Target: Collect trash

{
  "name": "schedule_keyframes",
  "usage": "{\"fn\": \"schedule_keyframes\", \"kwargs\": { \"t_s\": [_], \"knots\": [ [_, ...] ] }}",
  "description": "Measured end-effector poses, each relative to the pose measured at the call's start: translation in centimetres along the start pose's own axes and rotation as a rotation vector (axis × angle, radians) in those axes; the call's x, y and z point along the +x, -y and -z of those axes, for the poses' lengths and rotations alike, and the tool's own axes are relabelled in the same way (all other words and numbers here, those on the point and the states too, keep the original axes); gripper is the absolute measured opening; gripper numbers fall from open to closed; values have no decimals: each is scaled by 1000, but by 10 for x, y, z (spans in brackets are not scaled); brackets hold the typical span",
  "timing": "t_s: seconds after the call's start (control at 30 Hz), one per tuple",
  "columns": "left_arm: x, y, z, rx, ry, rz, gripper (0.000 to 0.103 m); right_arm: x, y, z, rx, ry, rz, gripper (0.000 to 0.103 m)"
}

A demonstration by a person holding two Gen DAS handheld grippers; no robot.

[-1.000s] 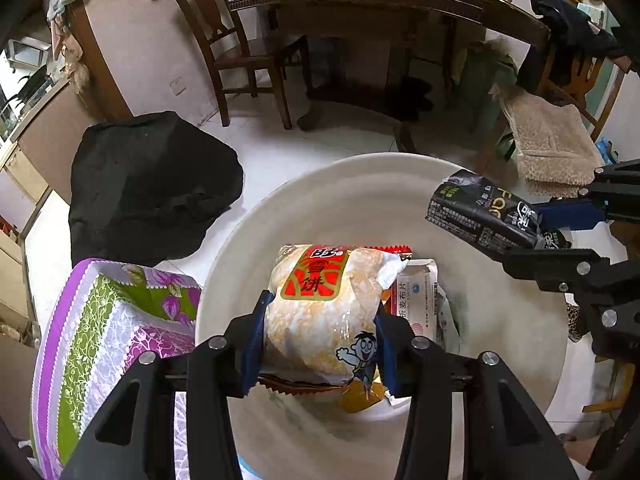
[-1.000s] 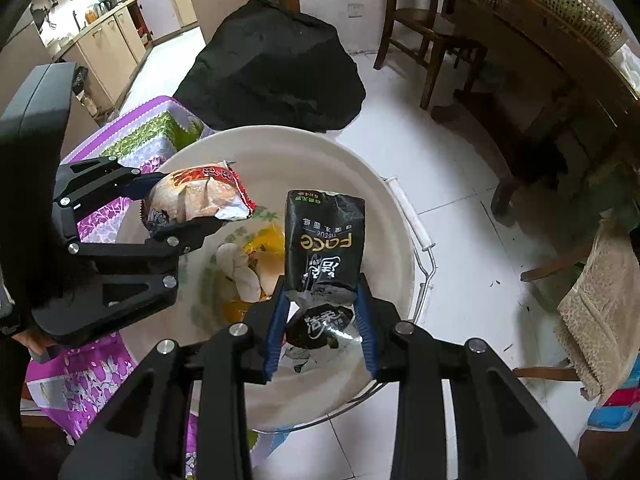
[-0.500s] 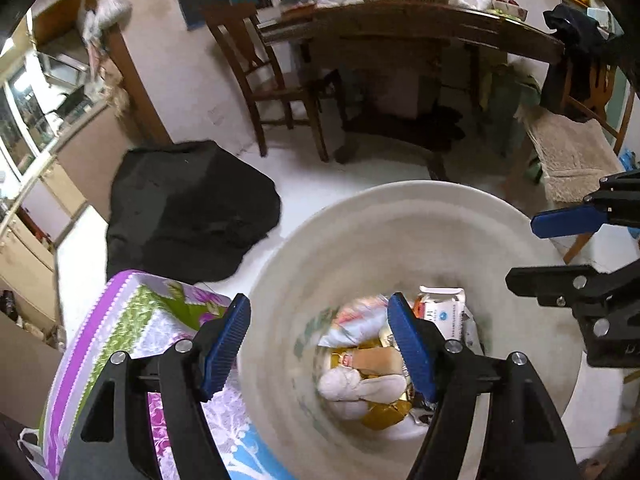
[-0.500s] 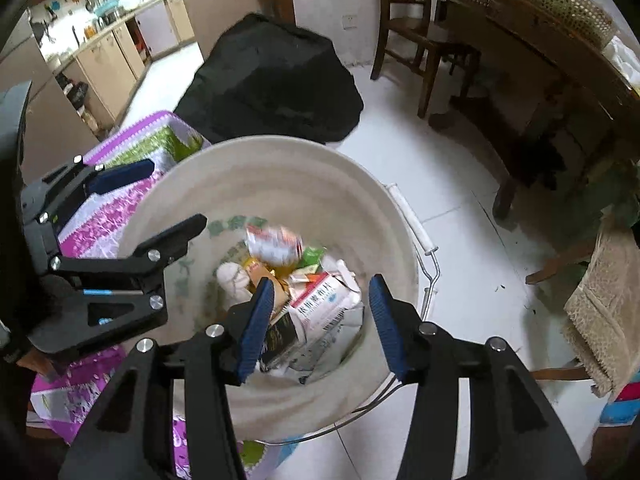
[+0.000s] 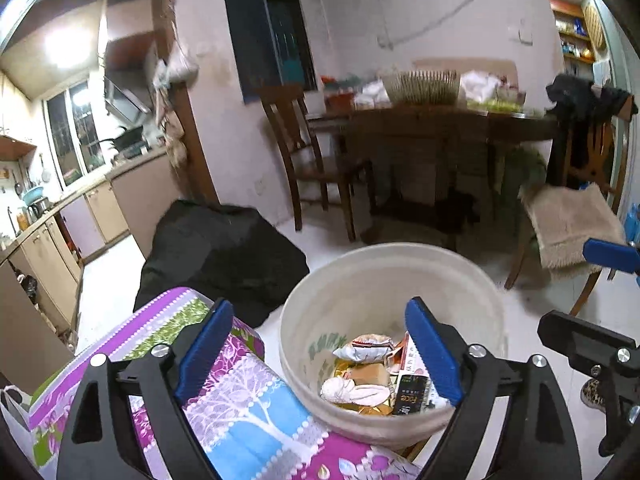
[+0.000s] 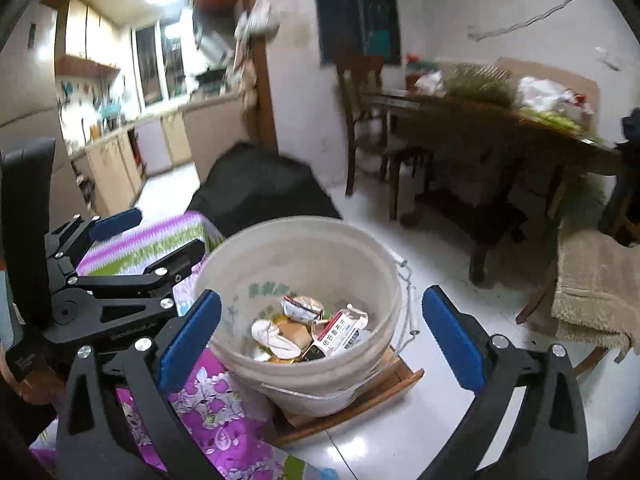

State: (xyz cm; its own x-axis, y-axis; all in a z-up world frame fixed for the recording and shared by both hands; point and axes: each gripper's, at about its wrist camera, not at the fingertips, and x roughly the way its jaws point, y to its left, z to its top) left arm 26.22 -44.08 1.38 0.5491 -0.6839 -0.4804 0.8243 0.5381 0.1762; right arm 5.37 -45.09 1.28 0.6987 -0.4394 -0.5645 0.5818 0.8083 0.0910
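Where wrappers [image 5: 370, 351] lie crumpled, the white bucket [image 5: 384, 264] sits half-filled.

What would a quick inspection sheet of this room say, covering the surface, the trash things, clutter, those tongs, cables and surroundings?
Surface: floral cloth in purple, green and blue, beside the bucket; white tiled floor.
Job's things: cream bucket holding wrappers, among them a black packet and a white printed packet.
Clutter: black heap on the floor behind the bucket.
Tongs: left tongs and right tongs are both opening, nothing between their jaws.
Cables: a wire draped along the far wall.
Surroundings: wooden dining table with a woven basket, chairs, kitchen counter at the left.
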Motion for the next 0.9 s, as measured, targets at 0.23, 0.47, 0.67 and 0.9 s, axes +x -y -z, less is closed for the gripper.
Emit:
{"fn": "schedule_keyframes", "kwargs": {
  "t_s": [0.23,0.47,0.67,0.9],
  "knots": [
    [-77,-5,15,-52,86,-7,98,-54,-11,20,6,132,99,97],
    [-147,-4,34,-83,162,1,98,-105,-31,41,-37,235,231,97],
    [-200,6,56,-91,179,-12,98,-136,-44,61,-25,258,217,97],
    [-255,13,86,-119,198,-30,98,-178,-48,90,37,290,212,97]
  ]
}}
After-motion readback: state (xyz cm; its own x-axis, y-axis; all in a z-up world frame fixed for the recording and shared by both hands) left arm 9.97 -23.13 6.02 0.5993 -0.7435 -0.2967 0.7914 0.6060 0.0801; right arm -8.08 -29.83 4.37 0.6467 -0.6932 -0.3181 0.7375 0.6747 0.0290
